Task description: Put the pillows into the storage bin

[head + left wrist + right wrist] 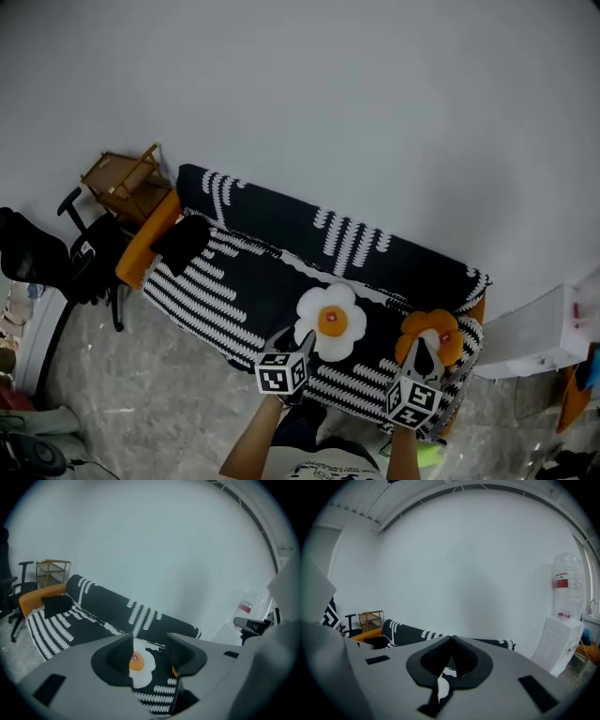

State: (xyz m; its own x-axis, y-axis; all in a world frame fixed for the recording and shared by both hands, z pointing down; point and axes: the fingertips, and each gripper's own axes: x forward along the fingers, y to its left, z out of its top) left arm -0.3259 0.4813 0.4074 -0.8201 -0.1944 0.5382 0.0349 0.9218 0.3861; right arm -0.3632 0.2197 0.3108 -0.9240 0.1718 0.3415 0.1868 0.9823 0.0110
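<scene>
The left tongs (298,343) (150,641) stand open with nothing between the pads, pointing at a white flower-shaped pillow with an orange middle (330,321) (140,667) that lies just beyond them. The right tongs (424,352) (452,639) are closed tip to tip and empty. They hang in front of an orange flower-shaped pillow with a white middle (433,330); I cannot tell whether they touch it. Both pillows lie near each other on the seat of a sofa draped in a black throw with white stripes (272,281), towards its right end. An orange armrest (145,239) shows at the left end, with a wooden rack (122,183) and a black office chair (56,262) beside it. A white water dispenser (562,639) stands right of the sofa.
</scene>
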